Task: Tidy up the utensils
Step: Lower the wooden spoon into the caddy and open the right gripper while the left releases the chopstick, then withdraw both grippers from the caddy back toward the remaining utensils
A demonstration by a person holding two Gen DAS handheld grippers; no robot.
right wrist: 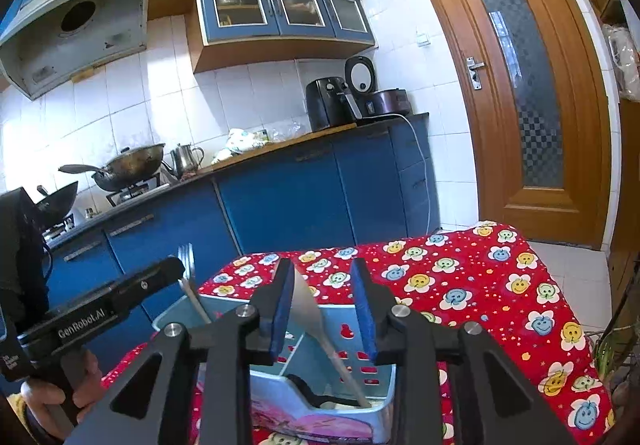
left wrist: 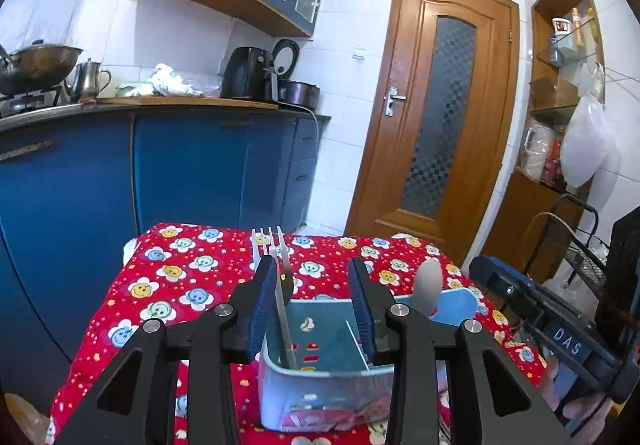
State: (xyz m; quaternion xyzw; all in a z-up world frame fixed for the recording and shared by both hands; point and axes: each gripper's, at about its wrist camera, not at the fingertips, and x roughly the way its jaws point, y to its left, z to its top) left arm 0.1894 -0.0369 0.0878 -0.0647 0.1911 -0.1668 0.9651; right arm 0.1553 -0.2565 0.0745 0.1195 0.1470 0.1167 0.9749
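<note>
Upright, fork (left wrist: 269, 245) and spoon (left wrist: 428, 285) stand in separate caddy (left wrist: 320, 385) compartments.

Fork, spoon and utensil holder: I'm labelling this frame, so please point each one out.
fork (left wrist: 269, 241): left wrist view, on the tines.
spoon (right wrist: 306, 301): right wrist view, on the bowl.
utensil holder (left wrist: 320, 391): left wrist view, on the near wall.

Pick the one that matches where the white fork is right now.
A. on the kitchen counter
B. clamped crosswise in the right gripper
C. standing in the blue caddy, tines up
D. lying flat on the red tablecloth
C: the white fork stands in the blue caddy with tines up, leaning by the open left gripper.
</note>
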